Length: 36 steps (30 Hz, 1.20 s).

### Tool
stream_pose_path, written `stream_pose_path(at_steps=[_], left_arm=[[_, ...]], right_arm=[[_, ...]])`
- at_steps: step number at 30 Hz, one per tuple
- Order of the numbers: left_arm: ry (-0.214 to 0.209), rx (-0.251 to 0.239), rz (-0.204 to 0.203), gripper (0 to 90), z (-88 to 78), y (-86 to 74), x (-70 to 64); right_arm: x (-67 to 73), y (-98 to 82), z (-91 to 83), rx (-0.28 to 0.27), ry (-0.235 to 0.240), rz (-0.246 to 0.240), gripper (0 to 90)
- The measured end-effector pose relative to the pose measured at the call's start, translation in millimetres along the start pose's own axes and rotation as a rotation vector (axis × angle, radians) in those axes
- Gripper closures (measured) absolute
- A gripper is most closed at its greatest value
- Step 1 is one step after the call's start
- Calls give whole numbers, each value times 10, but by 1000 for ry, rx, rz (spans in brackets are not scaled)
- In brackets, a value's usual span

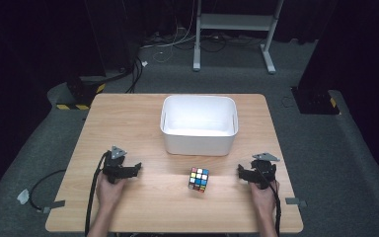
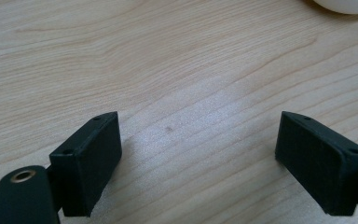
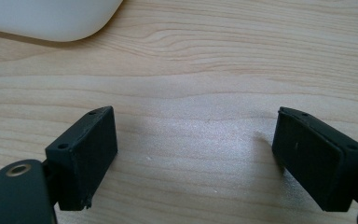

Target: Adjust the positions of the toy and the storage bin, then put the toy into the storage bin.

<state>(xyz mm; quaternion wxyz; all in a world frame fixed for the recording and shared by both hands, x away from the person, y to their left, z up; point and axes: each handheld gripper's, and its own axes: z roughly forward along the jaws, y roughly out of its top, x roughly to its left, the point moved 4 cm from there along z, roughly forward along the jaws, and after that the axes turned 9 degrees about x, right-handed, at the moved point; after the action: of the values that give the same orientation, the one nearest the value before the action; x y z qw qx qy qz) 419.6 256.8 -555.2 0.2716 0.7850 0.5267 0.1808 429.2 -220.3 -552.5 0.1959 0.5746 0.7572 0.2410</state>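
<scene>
A colourful puzzle cube (image 1: 198,179) stands on the wooden table (image 1: 128,123), just in front of a white plastic tub (image 1: 199,124). My left gripper (image 1: 128,169) rests low on the table to the cube's left, held by a hand. Its jaws are wide apart over bare wood in the left gripper view (image 2: 198,161), with nothing between them. To the cube's right my right gripper (image 1: 249,173) also sits near the tabletop. It is open too (image 3: 196,158), over bare wood. Both grippers are well apart from the cube.
The tub's rounded corner shows at the top of the left gripper view (image 2: 349,4) and the right gripper view (image 3: 51,18). Cables trail off the table's front edge (image 1: 91,197). Grey carpet, black stands and a white frame (image 1: 234,22) lie beyond the table.
</scene>
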Motion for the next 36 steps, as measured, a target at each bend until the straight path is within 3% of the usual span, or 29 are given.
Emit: stream_pose_path(at_steps=[9, 17, 20, 23, 27, 36], left_arm=[[-2, 1, 0, 145, 0, 1, 2], [-2, -2, -3, 146, 2, 3, 2], [-2, -2, -3, 146, 2, 3, 2], [-2, -2, -3, 146, 2, 3, 3], [-2, -2, -3, 146, 3, 4, 4], [-2, -2, -4, 147, 3, 4, 5]], right_arm=[[3, -3, -2, 1, -6, 8, 133], [-3, -2, -14, 12, 13, -10, 144], [17, 5, -56, -13, 18, -32, 138], [67, 14, -119, -42, 49, -41, 138], [125, 0, -144, -41, 80, -52, 140], [220, -41, -178, -55, 109, -64, 144]])
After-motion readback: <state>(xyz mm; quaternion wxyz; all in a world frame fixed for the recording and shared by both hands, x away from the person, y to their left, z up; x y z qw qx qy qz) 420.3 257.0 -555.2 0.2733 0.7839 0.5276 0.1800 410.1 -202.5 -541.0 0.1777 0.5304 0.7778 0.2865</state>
